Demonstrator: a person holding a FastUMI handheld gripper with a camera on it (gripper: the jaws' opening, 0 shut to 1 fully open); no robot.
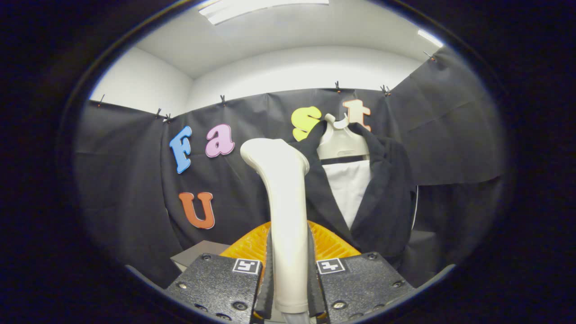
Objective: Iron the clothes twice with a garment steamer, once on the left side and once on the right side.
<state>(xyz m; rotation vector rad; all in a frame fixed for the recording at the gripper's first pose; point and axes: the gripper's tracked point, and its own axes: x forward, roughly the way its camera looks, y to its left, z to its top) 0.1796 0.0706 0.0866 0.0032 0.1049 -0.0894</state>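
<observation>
Gripper view: tool [289,270] clamps steamer [283,198], jacket [387,193] beyond.

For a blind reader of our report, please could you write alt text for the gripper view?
The tool is shut on the cream handle of a garment steamer, which rises upright between its two fingers. Beyond it, slightly to the side, a black jacket with a white lining hangs on a pale hanger against the booth's black cloth wall.
</observation>
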